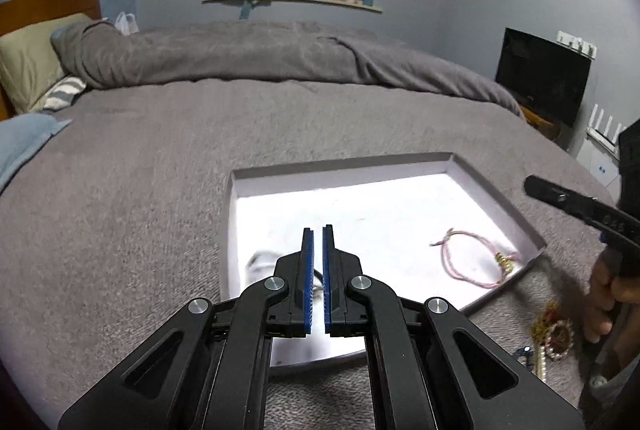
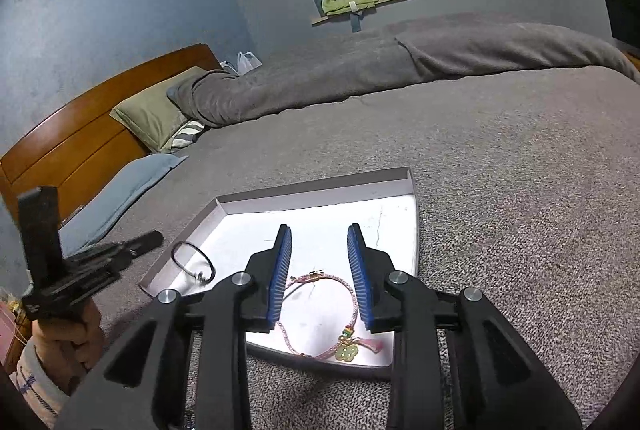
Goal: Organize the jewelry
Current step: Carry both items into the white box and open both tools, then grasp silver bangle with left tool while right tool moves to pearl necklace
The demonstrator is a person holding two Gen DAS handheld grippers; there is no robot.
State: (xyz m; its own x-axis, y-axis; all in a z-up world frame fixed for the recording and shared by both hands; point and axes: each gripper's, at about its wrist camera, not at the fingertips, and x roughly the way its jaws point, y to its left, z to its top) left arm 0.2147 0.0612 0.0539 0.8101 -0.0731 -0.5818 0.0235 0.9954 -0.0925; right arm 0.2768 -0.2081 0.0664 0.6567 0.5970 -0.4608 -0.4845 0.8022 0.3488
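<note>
A shallow white box lies on the grey bedspread. In it rests a pink cord bracelet with a gold clasp. My left gripper hovers over the box's near left part, its blue pads a narrow slit apart with nothing between them. In the right wrist view the same box holds a black bangle at its left and the pink bracelet with a green charm. My right gripper stands open just above that bracelet, which lies loose on the box floor. The left gripper sits left of the box.
A heap of gold and beaded jewelry lies on the bedspread right of the box, by a person's hand. A rolled grey duvet, pillows and a wooden headboard are at the far side. A dark screen stands right.
</note>
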